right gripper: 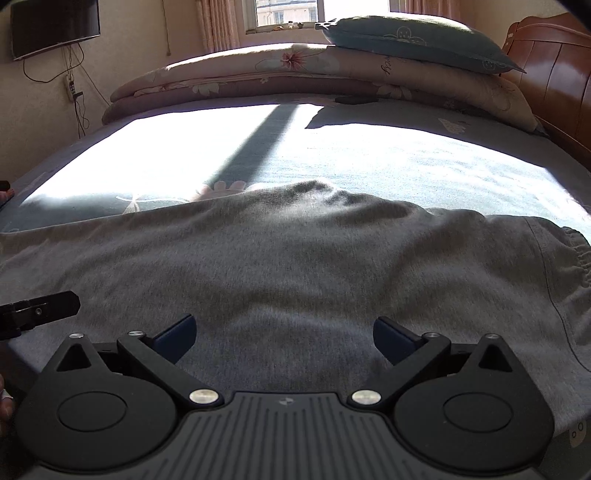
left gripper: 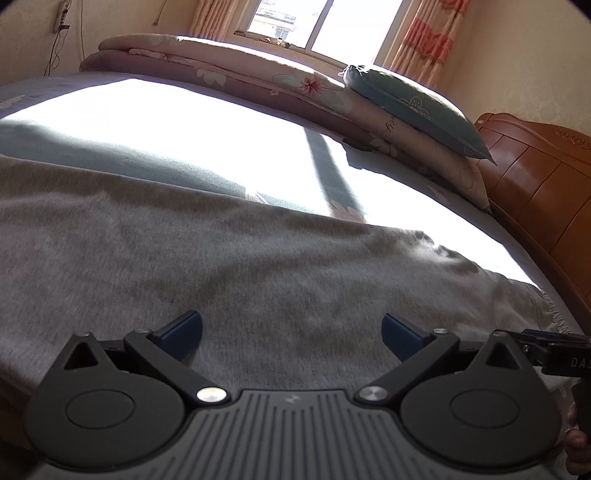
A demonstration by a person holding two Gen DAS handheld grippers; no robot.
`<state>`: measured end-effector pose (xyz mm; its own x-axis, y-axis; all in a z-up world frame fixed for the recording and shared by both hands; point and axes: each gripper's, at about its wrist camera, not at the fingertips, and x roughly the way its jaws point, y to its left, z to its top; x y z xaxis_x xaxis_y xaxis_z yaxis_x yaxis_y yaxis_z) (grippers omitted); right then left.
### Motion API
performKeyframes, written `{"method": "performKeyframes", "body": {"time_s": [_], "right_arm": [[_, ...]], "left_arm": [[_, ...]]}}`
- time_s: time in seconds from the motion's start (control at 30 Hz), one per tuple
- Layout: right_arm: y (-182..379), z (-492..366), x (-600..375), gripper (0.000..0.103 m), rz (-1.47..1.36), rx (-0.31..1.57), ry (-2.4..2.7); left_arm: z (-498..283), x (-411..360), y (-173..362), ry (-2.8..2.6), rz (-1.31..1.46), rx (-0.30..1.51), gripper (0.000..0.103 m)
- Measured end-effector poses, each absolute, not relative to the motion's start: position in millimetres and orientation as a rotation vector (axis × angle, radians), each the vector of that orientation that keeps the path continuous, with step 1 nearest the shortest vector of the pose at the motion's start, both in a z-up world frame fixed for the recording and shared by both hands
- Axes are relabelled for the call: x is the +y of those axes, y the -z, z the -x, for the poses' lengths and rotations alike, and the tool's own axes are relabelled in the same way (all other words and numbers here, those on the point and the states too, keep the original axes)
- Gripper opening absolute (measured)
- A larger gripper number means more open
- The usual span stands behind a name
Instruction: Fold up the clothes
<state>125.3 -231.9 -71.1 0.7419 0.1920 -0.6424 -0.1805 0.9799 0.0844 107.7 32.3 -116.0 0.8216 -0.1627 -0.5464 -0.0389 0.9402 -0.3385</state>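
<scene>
A grey knit garment [left gripper: 221,258] lies spread flat across the near part of the bed; the right wrist view shows it [right gripper: 295,266] with a gathered elastic hem [right gripper: 576,254] at the right. My left gripper [left gripper: 291,332] hovers just above the cloth, open, nothing between its blue pads [left gripper: 184,328]. My right gripper [right gripper: 284,338] stands open over the same cloth, its pads [right gripper: 391,338] empty. Each gripper's tip shows at the edge of the other's view: the right one [left gripper: 546,350], the left one [right gripper: 40,310].
The bed sheet [right gripper: 369,155] beyond the garment is bright with sunlight. A folded floral quilt [right gripper: 295,74] with a teal pillow [right gripper: 417,40] on it lies along the far side. A wooden headboard [left gripper: 535,184] stands at the right. A wall-mounted TV [right gripper: 55,26] hangs at the left.
</scene>
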Motion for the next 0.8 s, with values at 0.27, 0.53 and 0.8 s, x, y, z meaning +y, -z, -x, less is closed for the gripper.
{"method": "performKeyframes", "body": {"time_s": [0.27,0.53,0.8], "right_arm": [[103,-98,-239,0.103,0.122,0.687,-0.145],[109,-90,-243,0.103,0.092,0.612,-0.145],[111,-88,-242,0.103,0.107,0.594,-0.148]], "left_arm": [[-106,22,120,0.048,0.26,0.576,0.102],[-103,-5,117,0.039,0.053,0.62,0.102],[-141,27,67,0.142,0.248,0.632,0.102]]}}
